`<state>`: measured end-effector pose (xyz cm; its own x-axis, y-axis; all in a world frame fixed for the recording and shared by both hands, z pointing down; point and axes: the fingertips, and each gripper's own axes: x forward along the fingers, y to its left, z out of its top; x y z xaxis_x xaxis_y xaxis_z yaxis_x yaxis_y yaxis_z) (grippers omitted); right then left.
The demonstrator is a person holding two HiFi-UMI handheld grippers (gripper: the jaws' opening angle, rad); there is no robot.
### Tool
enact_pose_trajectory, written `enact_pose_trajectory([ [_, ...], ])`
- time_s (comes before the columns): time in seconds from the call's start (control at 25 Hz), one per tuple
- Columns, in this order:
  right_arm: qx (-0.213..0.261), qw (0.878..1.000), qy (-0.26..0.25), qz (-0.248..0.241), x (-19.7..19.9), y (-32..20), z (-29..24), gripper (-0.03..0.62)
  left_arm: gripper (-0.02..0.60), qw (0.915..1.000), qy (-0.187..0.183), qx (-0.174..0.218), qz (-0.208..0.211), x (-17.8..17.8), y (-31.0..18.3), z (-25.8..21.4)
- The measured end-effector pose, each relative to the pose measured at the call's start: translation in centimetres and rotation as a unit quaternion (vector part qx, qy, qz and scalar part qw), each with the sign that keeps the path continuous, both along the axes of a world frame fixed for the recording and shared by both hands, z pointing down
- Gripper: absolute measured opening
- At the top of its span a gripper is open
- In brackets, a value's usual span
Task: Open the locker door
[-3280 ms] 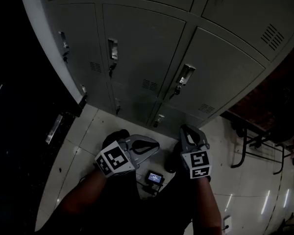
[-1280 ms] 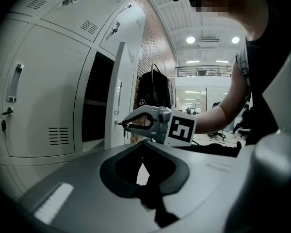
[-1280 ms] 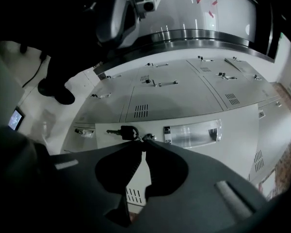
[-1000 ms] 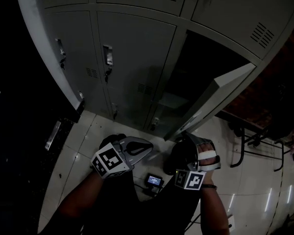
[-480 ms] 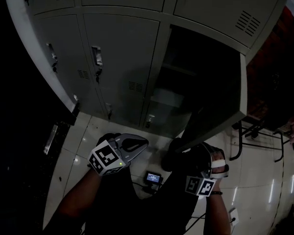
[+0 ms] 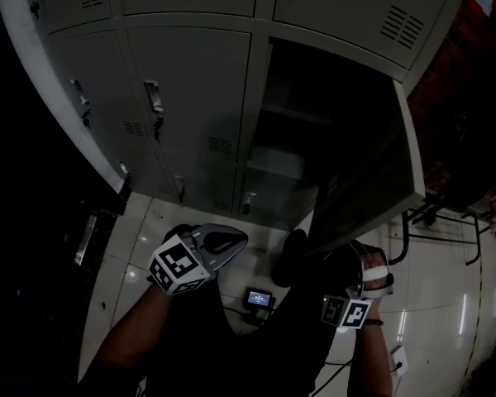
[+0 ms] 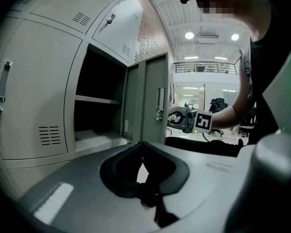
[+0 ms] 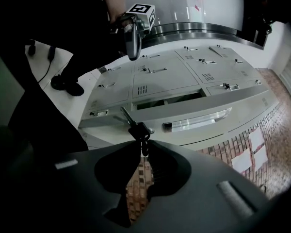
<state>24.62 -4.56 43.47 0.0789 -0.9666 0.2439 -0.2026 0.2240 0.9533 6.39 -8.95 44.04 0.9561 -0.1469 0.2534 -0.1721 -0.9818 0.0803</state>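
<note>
The grey locker bank [image 6: 190, 81] fills the upper part of the head view, and 1 locker door [image 6: 368, 184] on it stands wide open, roughly square to the bank's front. Left of that door its compartment [image 6: 314, 139] gapes dark, with 1 shelf [image 6: 293, 114] across it and nothing that I can make out inside (the light is poor). The doors farther left of the open one are all closed.

The left gripper [image 6: 241, 238] hangs well left of the door and below it, over the floor [image 6: 149, 222], its jaws pressed together on nothing. The right gripper [image 8: 141, 147] is at the door's free edge, jaws drawn nearly together around the head of the key [image 8: 137, 129] that sits in the door's lock, apparently pinching it. The recessed handle [image 8: 196, 120] lies just beside the key.

By my reading the opening itself is as good as done. The next move calls for spreading the right jaws fully off the key, then backing straight away from the door without nudging it.
</note>
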Motion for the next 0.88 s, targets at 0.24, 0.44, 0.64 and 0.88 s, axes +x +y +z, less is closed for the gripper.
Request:
enact_pose_trajectory([
  [0.24,-0.019,0.995,-0.097,0.023,0.4,1.2,-0.2,0.096,0.012,1.0,-0.005,0.0,0.002,0.3,0.2,0.3],
  [0.44,-0.032,0.962,-0.27,0.011,-1.5,3.5,-1.0,0.085,0.012,1.0,-0.005,0.001,0.001,0.2,0.1,0.2],
  [0.64,-0.069,0.929,-0.359,-0.054,-5.7,3.3,-1.3,0.003,0.012,1.0,-0.004,0.001,0.0,0.1,0.1,0.1],
  [0.88,-0.102,0.869,-0.471,-0.11,-9.3,1.8,-1.8,0.002,0.012,1.0,-0.002,0.0,0.002,-0.1,0.1,0.1],
])
